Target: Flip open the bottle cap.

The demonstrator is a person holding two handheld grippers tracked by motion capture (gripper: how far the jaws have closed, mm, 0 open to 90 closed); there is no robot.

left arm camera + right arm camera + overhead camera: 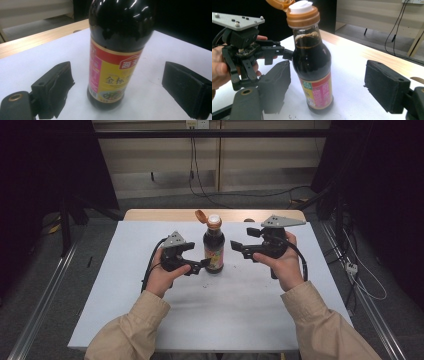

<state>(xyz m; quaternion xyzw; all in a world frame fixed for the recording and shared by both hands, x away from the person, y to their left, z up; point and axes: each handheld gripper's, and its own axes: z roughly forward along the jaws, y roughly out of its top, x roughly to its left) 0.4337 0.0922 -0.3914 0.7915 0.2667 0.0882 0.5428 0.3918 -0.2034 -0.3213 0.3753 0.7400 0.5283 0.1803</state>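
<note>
Bottle (214,247) stands upright on table (125,320), flip cap (201,216) already open; left gripper (200,265) and right gripper (240,247) flank it, jaws spread, nothing grasped yet.

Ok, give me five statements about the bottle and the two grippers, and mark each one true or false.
1. The sauce bottle stands upright on the white table cover. True.
2. The bottle's flip cap is shut. False: it is hinged open, with the white spout bare.
3. The left gripper has its jaws open, one on each side of the bottle. True.
4. The right gripper is clamped on the bottle's neck. False: its jaws stand open and apart from the bottle.
5. The bottle is empty. False: dark liquid fills it up into the neck.
</note>
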